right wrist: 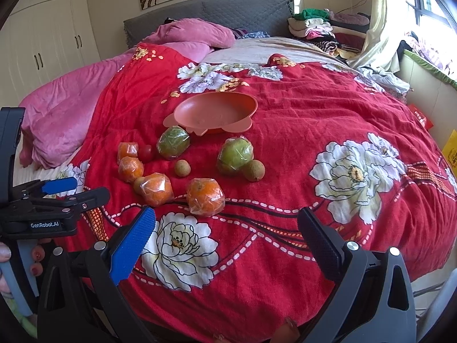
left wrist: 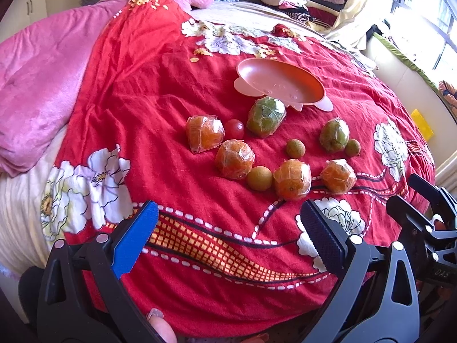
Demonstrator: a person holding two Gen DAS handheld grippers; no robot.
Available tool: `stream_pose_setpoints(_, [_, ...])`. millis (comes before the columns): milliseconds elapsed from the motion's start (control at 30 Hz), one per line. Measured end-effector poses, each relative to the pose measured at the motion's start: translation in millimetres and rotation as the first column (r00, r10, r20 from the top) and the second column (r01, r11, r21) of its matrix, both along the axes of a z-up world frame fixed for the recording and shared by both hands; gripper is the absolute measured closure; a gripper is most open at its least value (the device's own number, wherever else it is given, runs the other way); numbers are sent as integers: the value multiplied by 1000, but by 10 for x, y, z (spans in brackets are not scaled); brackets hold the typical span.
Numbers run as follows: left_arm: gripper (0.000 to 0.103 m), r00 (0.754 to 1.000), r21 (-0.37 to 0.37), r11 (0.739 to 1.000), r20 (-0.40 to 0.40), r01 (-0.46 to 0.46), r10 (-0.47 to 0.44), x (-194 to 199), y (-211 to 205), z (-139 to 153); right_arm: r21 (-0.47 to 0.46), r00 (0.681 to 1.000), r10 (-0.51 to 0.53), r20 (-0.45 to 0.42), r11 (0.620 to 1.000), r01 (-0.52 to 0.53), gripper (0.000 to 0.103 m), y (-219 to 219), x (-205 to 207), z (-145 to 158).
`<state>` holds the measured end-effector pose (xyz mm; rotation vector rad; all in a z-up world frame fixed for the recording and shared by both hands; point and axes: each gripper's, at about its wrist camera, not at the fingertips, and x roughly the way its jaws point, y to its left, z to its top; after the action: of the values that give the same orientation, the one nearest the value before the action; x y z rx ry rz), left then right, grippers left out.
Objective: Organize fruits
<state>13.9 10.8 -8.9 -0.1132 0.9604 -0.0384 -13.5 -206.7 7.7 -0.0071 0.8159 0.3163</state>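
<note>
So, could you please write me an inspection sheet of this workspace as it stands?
Surface: red floral blanket spread over a bed, wrinkled.
Job's things: pink dish, nothing in it; four wrapped oranges, nearest one; two wrapped green fruits, one right of the other; three small brown-green round fruits, one; one small red fruit.
Clutter: pink quilt, folded clothes pile.
Grippers: left gripper and right gripper both open, holding nothing.
Cables: nothing seen.
Surroundings: headboard, wardrobe, window.
</note>
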Motion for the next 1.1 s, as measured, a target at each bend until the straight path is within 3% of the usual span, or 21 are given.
stream_pose_setpoints(300, [9, 999, -16, 1000, -48, 13, -14, 278, 140, -134, -48, 995, 52, -87, 997, -56, 4, 153, 293, -252])
stream_pose_setpoints(633, [49, 995, -80, 994, -72, 69, -75, 497, 95, -203, -37, 992, 53, -115, 998, -58, 4, 143, 416, -349])
stream_pose_setpoints(833, [56, 992, -106, 991, -86, 87, -96, 594, 63, -259, -37, 989, 81, -120, 996, -85, 6, 174, 486, -364])
stream_pose_setpoints(867, [56, 991, -108, 990, -89, 89, -99, 605, 61, -272, -33, 989, 85, -120, 995, -90, 9, 181, 495, -368])
stream_pose_setpoints(933, [56, 991, -115, 989, -91, 91, -102, 612, 66, -286, -27, 987, 97, -130, 994, -101, 30, 200, 537, -396])
stream_pose_setpoints(1033, [60, 989, -118, 988, -93, 99, -111, 639, 60, -285, -15, 983, 118, -141, 992, -121, 36, 216, 567, -442])
stream_pose_setpoints(1100, [62, 989, -113, 988, -90, 106, -116, 652, 43, -283, -7, 980, 147, -134, 989, -149, 47, 252, 565, -453])
